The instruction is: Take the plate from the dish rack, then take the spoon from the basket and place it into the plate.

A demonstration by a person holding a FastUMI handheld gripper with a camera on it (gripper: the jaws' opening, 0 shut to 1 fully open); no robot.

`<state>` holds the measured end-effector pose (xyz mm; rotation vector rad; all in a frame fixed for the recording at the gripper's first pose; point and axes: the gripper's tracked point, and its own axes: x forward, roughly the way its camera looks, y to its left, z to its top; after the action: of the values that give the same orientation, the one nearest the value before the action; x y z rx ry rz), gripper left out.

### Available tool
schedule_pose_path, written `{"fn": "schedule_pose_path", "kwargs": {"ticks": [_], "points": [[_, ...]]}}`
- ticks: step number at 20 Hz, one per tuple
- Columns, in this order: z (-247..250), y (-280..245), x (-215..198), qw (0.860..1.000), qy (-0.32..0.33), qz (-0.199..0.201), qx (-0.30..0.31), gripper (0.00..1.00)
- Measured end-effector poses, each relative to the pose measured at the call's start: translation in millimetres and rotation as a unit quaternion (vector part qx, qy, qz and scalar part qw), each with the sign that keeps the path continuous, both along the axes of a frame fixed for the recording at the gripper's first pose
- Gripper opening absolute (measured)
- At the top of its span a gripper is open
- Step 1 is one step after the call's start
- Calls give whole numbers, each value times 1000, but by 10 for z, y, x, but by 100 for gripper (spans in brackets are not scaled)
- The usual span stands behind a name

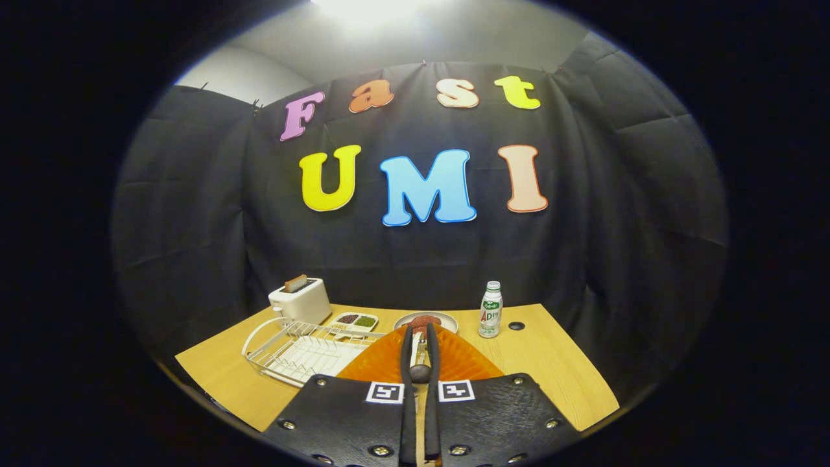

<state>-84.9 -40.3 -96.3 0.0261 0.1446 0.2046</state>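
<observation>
The gripper [420, 337] is seen with its two black fingers [406, 363] drawn nearly together, and a spoon [419, 363] is clamped between them: the spoon's dark bowl lies low between the fingers and its pale handle runs forward toward their tips. Directly beneath the fingers an orange ribbed plate [382, 366] is set on the wooden table [551, 370], so that the spoon is held above it. A white wire dish rack [298, 350] is placed just beside the plate, to the left. Beyond the rack a white toaster [300, 299] with a slice of bread in its slot is seen, with a small divided dish [355, 321] of dark and green contents near it. Just beyond the fingertips a grey plate [447, 319] holding something reddish is found, and a small bottle [491, 310] stands upright to its right.
</observation>
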Motion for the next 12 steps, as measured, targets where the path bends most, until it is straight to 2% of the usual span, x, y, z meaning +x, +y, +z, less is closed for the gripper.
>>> {"fn": "schedule_pose_path", "kwargs": {"ticks": [12], "points": [[-711, 802, -408, 990, 80, 108, -29, 5]]}}
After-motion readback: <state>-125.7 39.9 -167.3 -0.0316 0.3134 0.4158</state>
